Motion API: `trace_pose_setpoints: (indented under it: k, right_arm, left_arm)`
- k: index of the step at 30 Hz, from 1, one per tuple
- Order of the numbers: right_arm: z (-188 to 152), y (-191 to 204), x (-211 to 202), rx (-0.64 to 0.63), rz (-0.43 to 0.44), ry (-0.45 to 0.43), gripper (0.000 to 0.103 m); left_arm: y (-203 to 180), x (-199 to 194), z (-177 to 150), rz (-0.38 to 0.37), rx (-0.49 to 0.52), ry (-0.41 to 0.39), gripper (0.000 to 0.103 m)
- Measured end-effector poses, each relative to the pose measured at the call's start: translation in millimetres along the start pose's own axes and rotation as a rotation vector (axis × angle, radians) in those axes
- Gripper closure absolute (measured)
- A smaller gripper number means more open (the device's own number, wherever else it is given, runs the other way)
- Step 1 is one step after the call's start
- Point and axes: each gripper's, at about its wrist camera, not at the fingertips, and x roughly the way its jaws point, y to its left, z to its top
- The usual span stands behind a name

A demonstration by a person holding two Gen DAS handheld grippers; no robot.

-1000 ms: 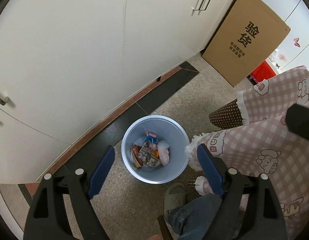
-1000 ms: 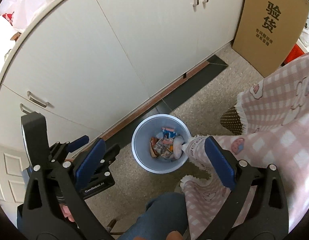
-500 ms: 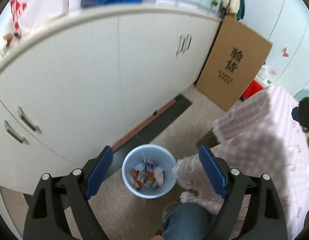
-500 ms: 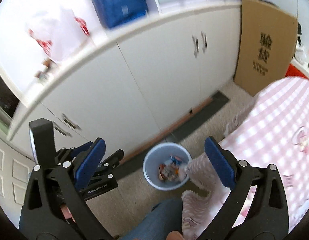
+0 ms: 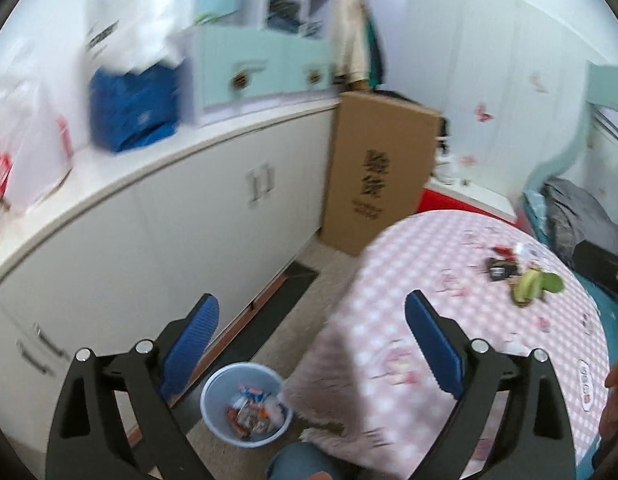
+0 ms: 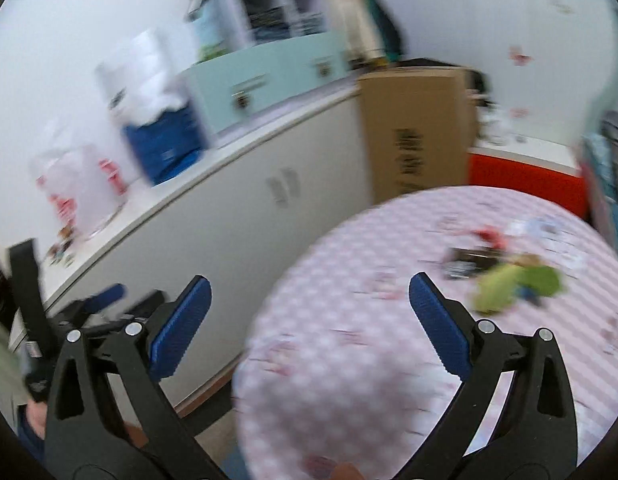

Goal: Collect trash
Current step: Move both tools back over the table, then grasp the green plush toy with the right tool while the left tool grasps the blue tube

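Blue bin (image 5: 245,410) holds wrappers (image 5: 251,410) — left gripper (image 5: 311,344) fingers opening, right gripper (image 6: 309,330) fingers spread, both empty.

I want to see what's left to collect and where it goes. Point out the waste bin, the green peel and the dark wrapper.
waste bin (image 5: 213,426): left wrist view, pale blue wall.
green peel (image 5: 535,284): left wrist view, its middle.
dark wrapper (image 5: 501,269): left wrist view, its centre.

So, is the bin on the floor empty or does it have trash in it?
It has trash in it: the bin stands upright, and colourful wrappers cover its bottom.
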Motion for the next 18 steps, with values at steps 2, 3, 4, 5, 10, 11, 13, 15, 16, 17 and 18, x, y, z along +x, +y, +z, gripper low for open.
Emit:
trace_pose_setpoints:
  k: [2, 3, 4, 5, 10, 11, 13, 15, 16, 17, 18]
  right_arm:
    - [-3, -25, -10, 0.027, -0.061, -0.010, 0.006]
    - [-5, -39, -17, 0.045, -0.093, -0.017, 0.006]
    - [-7, -57, -26, 0.068, -0.121, -0.024, 0.006]
    - [-8, -69, -31, 0.085, -0.143, -0.027, 0.006]
    - [-17, -120, -50, 0.152, -0.258, -0.034, 0.006]
    - [-19, -126, -51, 0.158, -0.273, -0.032, 0.006]
    - [-23, -137, -47, 0.178, -0.294, -0.015, 0.006]
    - [-25, -145, -41, 0.192, -0.305, 0.002, 0.006]
    - [-27, -148, -36, 0.198, -0.306, 0.014, 0.006]
    - [-28, -149, -32, 0.202, -0.304, 0.022, 0.006]
    - [-29, -149, -26, 0.205, -0.303, 0.031, 0.006]
  left_arm:
    - [-25, -3, 2, -0.023, 0.045, -0.022, 0.011]
    - [-35, -2, 2, -0.032, 0.062, -0.027, 0.011]
    - [-48, -2, 2, -0.049, 0.084, -0.030, 0.011]
    - [-61, -1, 2, -0.070, 0.101, -0.028, 0.011]
    - [-101, 8, 3, -0.139, 0.141, -0.021, 0.011]
    - [-106, 10, 3, -0.148, 0.145, -0.019, 0.011]
    - [-115, 15, 4, -0.166, 0.156, -0.015, 0.011]
    - [-121, 21, 5, -0.173, 0.168, -0.011, 0.011]
    - [-126, 25, 5, -0.178, 0.172, -0.009, 0.011]
    - [-127, 27, 5, -0.181, 0.174, -0.006, 0.011]
    - [-130, 32, 5, -0.183, 0.176, -0.001, 0.011]
